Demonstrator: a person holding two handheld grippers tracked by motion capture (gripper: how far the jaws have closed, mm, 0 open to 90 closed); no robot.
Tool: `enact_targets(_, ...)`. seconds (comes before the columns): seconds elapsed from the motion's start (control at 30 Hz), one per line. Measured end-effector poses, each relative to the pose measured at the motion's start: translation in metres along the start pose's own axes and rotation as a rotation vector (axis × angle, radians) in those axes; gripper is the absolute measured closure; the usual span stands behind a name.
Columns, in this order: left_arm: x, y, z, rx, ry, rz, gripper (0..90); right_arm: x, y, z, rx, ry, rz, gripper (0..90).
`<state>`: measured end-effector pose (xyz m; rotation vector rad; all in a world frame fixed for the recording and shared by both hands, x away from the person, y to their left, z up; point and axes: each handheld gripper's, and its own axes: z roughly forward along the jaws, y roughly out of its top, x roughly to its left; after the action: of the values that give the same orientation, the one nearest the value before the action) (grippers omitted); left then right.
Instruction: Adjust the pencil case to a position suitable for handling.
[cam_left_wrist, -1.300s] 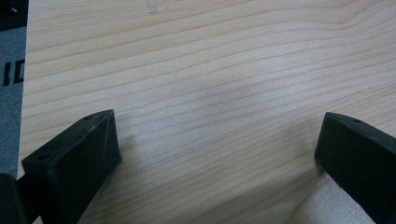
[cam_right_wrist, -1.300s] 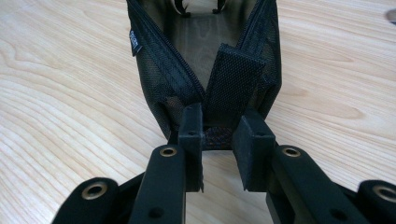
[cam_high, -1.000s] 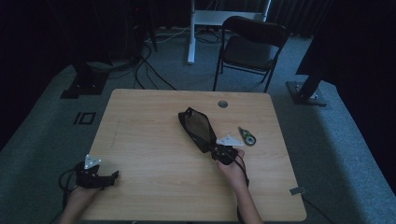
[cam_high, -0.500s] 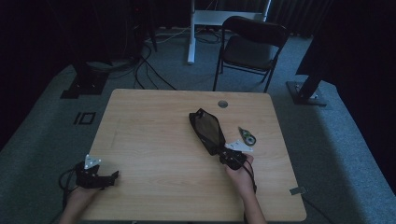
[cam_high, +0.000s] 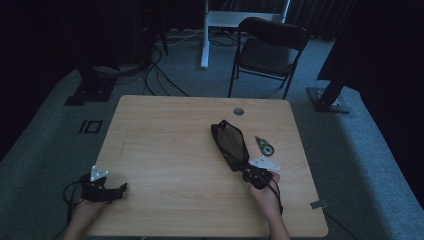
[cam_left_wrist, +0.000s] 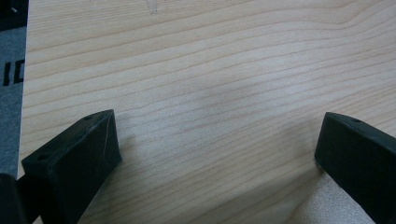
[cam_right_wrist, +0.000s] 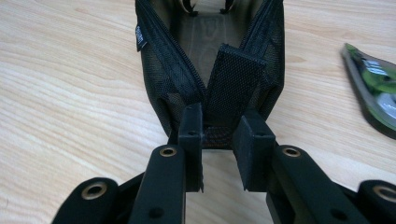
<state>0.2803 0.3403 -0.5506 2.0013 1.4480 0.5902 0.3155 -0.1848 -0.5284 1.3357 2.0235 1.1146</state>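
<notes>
Pouch: black mesh zip pouch lies on the right half of the wooden table, its mouth gaping open, likely so that something can go in.
Right gripper: right gripper has its jaws drawn in close on the pouch's near end, pinching the fabric by the webbing tab; gripping at that end seems meant to steer the pouch and keep its mouth facing away from the hand.
Green item: small green packaged thing lies flat just to the right of the pouch, apart from it, plausibly the thing meant for the pouch; what it is I cannot make out.
Left gripper: left gripper rests low at the near left corner of the table, well apart from the pouch, jaws spread wide with only bare wood between them; it looks parked, free to fetch the green item.
</notes>
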Motion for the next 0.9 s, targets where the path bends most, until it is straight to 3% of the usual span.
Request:
enact_targets(0.43, 0.0, 0.0, 0.0, 0.0, 0.0, 0.0, 0.0, -0.012, -0.019, -0.026, -0.003, -0.012, 0.012, 73.6)
enact_targets(0.9, 0.0, 0.0, 0.0, 0.0, 0.0, 0.0, 0.0, -0.004, -0.025, -0.038, 0.006, -0.001, -0.002, 72.5)
